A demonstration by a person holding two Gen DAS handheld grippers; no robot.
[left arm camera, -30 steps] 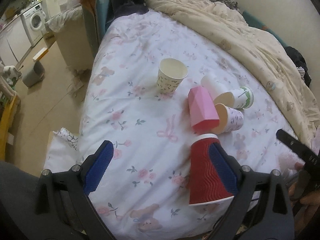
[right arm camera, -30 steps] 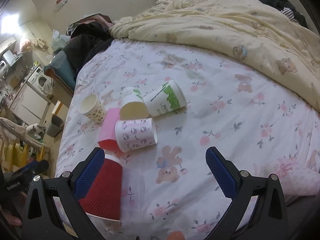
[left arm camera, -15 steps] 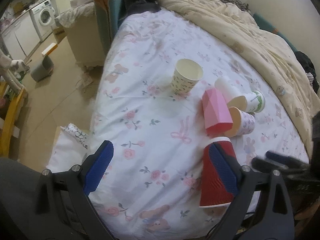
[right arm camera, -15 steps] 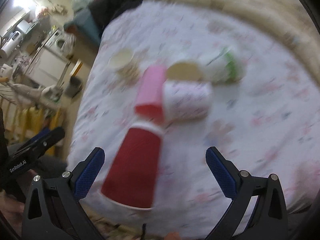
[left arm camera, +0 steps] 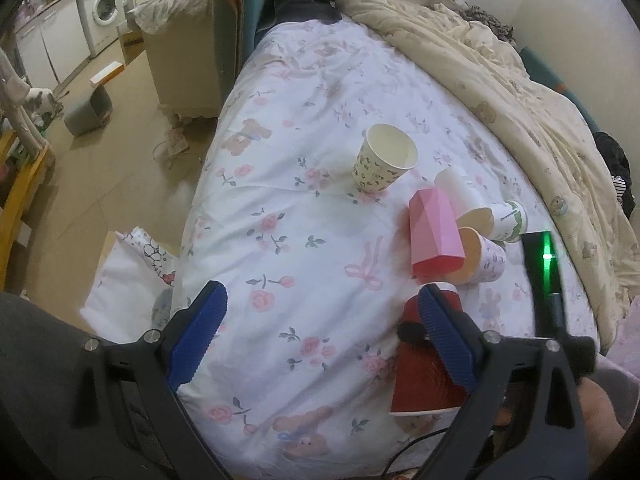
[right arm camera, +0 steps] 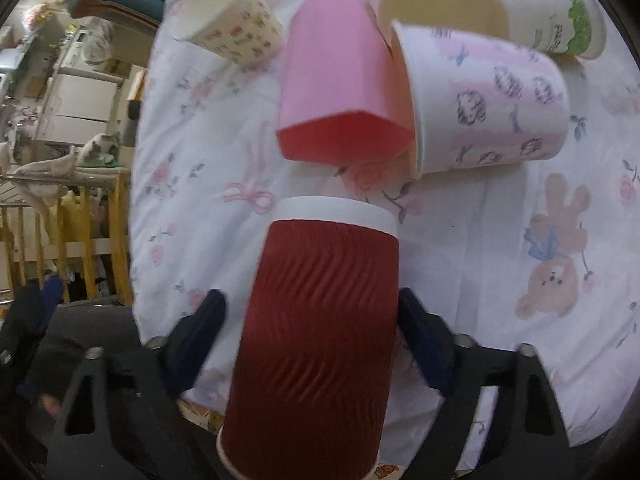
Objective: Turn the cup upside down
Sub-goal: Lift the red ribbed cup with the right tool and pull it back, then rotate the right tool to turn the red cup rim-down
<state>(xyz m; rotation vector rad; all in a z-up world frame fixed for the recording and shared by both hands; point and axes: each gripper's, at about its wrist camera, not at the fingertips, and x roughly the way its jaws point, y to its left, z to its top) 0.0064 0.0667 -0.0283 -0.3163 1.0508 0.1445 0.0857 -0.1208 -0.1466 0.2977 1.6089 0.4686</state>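
A red ribbed paper cup lies on its side on the floral bedsheet, white base away from me; it also shows in the left wrist view. My right gripper is open, its fingers on either side of the cup with a small gap on each side. My left gripper is open and empty above the sheet, its right finger in front of the red cup. A patterned cup stands upright further back.
A pink cup, a pink-and-white printed cup and a green-and-white cup lie on their sides just beyond the red cup. A cream quilt covers the bed's right side. The bed edge and floor are to the left.
My right gripper has moved forward and down so its fingers now straddle the red cup. The left gripper has drifted back and left a little.
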